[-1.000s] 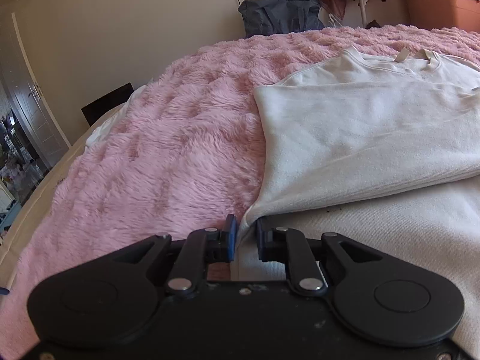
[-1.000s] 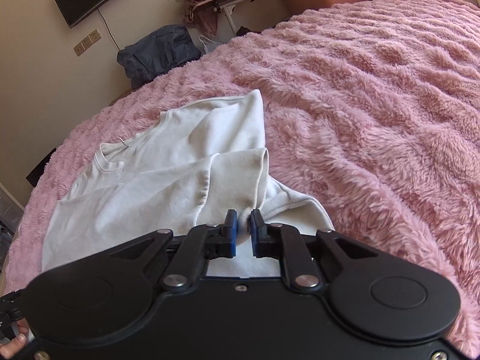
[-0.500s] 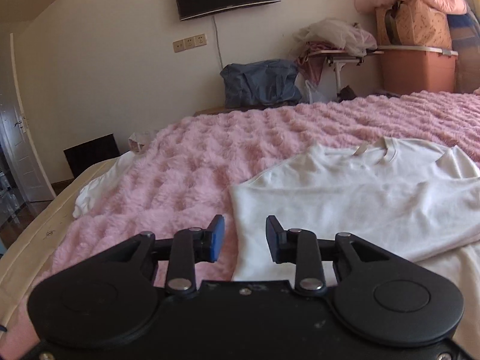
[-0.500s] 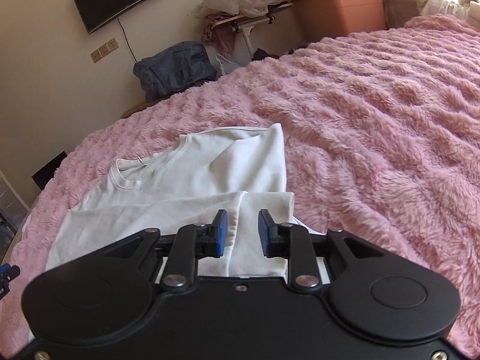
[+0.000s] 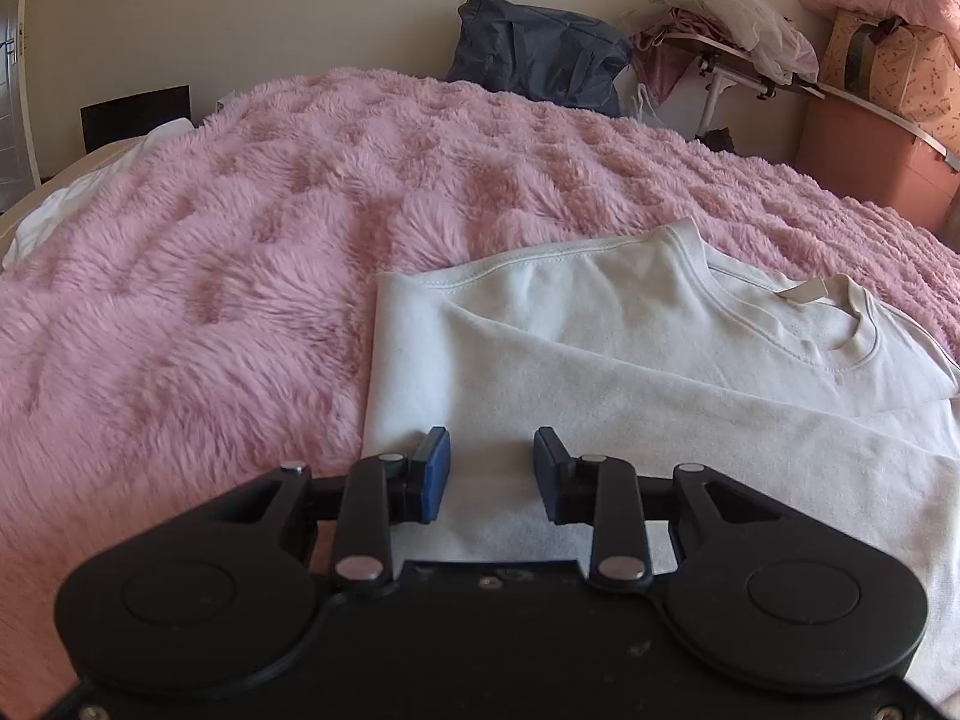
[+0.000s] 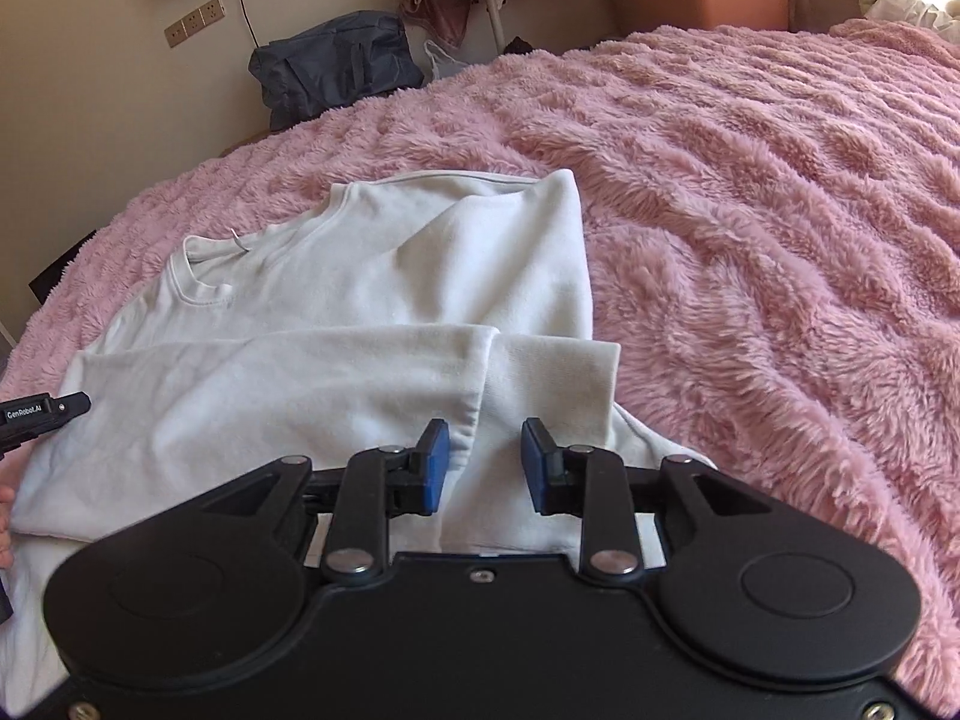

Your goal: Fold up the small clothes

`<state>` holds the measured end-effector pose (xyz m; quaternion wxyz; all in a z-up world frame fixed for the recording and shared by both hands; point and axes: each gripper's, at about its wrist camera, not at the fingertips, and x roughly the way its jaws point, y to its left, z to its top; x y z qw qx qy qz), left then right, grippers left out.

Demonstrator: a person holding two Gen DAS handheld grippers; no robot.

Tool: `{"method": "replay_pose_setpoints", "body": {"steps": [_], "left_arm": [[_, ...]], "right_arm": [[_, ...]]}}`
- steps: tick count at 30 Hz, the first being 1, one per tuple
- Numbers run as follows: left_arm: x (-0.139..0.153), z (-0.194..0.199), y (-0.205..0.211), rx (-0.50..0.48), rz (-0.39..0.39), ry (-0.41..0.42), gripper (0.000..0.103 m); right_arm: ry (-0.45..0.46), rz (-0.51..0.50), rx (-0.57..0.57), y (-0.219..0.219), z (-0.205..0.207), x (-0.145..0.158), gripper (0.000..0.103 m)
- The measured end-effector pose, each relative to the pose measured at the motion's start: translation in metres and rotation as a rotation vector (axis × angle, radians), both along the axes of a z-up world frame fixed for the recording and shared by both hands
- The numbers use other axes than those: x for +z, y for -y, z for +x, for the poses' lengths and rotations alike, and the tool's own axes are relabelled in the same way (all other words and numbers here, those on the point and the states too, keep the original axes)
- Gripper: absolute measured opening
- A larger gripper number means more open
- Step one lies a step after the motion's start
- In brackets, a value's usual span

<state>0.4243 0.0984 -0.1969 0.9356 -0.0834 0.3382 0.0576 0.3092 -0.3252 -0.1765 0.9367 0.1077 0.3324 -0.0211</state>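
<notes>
White shirt [image 6: 336,324] lies half folded on the blanket [image 6: 750,180]; your left gripper [image 5: 492,474] and right gripper [image 6: 478,465] are both apart, empty; more folds remain.

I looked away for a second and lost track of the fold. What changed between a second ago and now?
Both grippers let go of the white shirt. The left gripper and right gripper were pinching its edges a second ago; now both stand open, jaws apart over the cloth. The lifted, bunched cloth has settled flat, folded over the shirt. The shirt stays on the pink blanket.
</notes>
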Motion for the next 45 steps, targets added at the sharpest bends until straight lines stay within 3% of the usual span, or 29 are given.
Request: {"method": "replay_pose_setpoints", "body": {"steps": [4,7,9,13,15,20,24,29,33,37,40,45], "left_arm": [[-0.003,-0.001,0.003,0.008,0.02,-0.007,0.034],[0.006,-0.006,0.0,0.011,-0.007,0.018,0.029],[0.021,-0.019,0.0,-0.013,-0.05,0.055,0.029],[0.041,-0.064,0.014,-0.082,-0.094,0.092,0.031],[0.042,-0.084,0.024,-0.118,-0.092,0.078,0.033],[0.023,-0.098,0.026,-0.119,-0.088,-0.002,0.033],[0.008,-0.098,0.015,-0.079,-0.079,-0.044,0.037],[0.005,-0.1,0.012,-0.08,-0.091,-0.06,0.037],[0.028,-0.108,0.011,-0.07,-0.111,-0.068,0.036],[0.063,-0.136,0.011,-0.083,-0.095,-0.054,0.041],[0.088,-0.169,0.012,-0.095,-0.085,-0.082,0.044],[0.11,-0.24,0.021,-0.12,-0.028,-0.145,0.046]], "right_arm": [[0.007,-0.018,0.022,0.008,-0.012,-0.01,0.028],[-0.004,-0.02,0.005,0.009,-0.013,-0.006,0.028],[0.012,-0.016,-0.009,0.006,-0.015,0.003,0.033],[0.114,-0.038,0.106,-0.014,-0.025,0.022,0.048],[0.132,-0.079,0.161,-0.028,-0.025,0.025,0.048],[0.072,-0.106,0.191,-0.041,-0.019,0.015,0.048],[0.013,-0.147,0.151,-0.039,-0.022,0.004,0.048],[-0.038,-0.127,0.093,-0.022,-0.026,-0.007,0.047],[-0.048,-0.119,0.09,-0.021,-0.029,-0.001,0.048],[-0.029,-0.073,0.091,-0.02,-0.05,0.024,0.048],[-0.006,-0.062,0.112,-0.02,-0.077,0.045,0.05],[0.036,-0.078,0.169,-0.02,-0.136,0.076,0.061]]}}
